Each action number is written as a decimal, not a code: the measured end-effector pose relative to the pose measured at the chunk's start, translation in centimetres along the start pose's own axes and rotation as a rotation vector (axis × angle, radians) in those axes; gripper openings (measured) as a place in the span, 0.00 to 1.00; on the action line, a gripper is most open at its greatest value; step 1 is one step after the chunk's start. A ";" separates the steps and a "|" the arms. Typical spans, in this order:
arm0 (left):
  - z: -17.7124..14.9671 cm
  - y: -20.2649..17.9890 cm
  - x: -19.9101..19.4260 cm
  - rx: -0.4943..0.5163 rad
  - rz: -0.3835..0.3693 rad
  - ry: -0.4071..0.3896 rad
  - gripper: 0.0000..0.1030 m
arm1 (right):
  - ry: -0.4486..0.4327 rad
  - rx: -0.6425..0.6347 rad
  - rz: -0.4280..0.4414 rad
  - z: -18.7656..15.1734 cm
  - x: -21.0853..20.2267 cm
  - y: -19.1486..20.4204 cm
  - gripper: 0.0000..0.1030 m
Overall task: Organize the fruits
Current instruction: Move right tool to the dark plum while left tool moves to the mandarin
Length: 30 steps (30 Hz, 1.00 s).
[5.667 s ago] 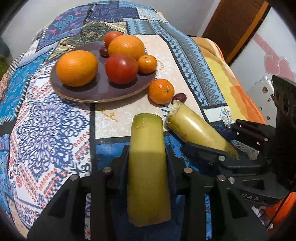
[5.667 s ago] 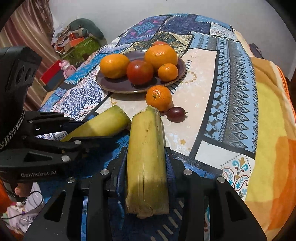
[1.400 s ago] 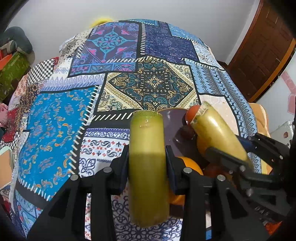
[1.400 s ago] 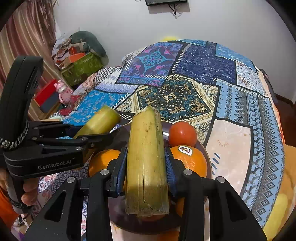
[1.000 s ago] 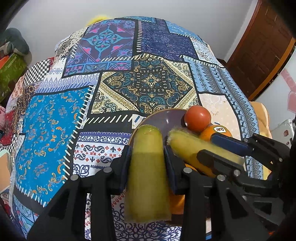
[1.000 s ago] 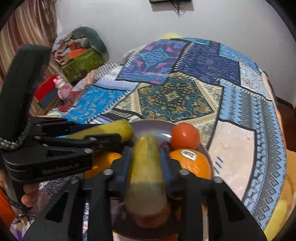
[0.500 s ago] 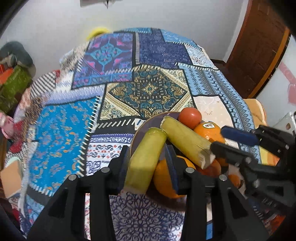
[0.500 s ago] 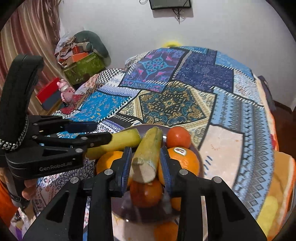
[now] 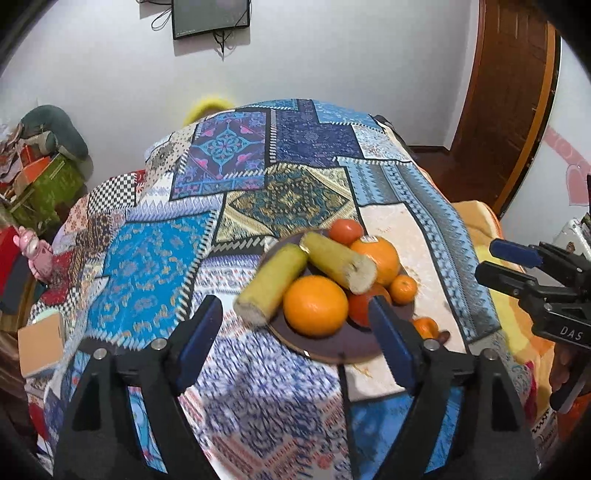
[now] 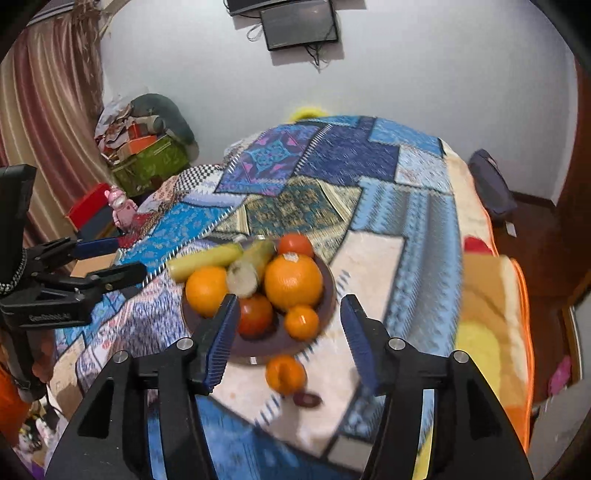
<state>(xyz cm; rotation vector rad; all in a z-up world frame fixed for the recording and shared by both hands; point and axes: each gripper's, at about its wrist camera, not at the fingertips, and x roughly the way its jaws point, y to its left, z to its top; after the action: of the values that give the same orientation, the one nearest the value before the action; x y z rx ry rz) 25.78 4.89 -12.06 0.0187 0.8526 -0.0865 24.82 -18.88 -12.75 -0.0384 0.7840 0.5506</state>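
A patchwork bedspread [image 9: 236, 192] in blues and creams covers a bed that fills the middle of both views, with a dark wall screen [image 9: 210, 16] at the top, a wooden door [image 9: 513, 92] at upper right and piled boxes [image 9: 40, 173] at the left edge. Nothing stands between the jaws and the fruit. A dark brown plate [image 9: 332, 350] sits at centre frame, holding two large oranges, a small one, tomatoes and two pale yellow-green stalk pieces [image 9: 338, 260] lying crossed on top. One small orange [image 10: 286, 373] and a dark fruit [image 10: 306, 398] lie on the bedspread just below the plate. The left gripper [image 9: 295, 339] and right gripper [image 10: 286, 338] are both opening, jaws wide apart and empty.
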 end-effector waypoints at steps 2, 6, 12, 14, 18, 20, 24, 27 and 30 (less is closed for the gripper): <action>-1.0 -0.5 -0.4 -0.004 -0.004 0.005 0.81 | 0.018 0.003 -0.011 -1.1 -0.2 -0.2 0.52; -2.8 -1.5 -0.4 -0.009 -0.007 0.021 0.82 | 0.068 0.021 -0.014 -3.2 0.5 -0.7 0.52; -5.4 -3.2 0.6 -0.011 -0.052 0.076 0.82 | 0.153 0.057 0.004 -6.7 1.9 -1.3 0.52; -6.1 -3.5 1.1 -0.024 -0.073 0.092 0.82 | 0.183 0.057 0.012 -7.4 2.8 -1.3 0.52; -6.8 -4.0 2.2 -0.044 -0.083 0.115 0.82 | 0.217 0.059 0.016 -7.9 4.3 -1.4 0.47; -6.8 -4.1 2.6 -0.052 -0.083 0.121 0.82 | 0.225 0.060 0.023 -7.7 5.0 -1.6 0.45; -6.8 -4.4 3.7 -0.060 -0.086 0.135 0.81 | 0.219 0.042 0.019 -7.3 5.7 -1.4 0.41; -6.6 -4.8 4.4 -0.057 -0.092 0.148 0.80 | 0.222 0.019 0.005 -7.3 6.2 -1.2 0.32; -6.4 -5.4 4.9 -0.052 -0.106 0.156 0.80 | 0.215 -0.001 -0.012 -7.5 6.4 -1.2 0.24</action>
<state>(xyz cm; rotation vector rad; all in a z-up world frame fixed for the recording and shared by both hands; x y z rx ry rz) 23.70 -0.45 -19.83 -0.0691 1.0119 -0.1643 24.12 -18.71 -22.59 -0.1042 0.9919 0.5413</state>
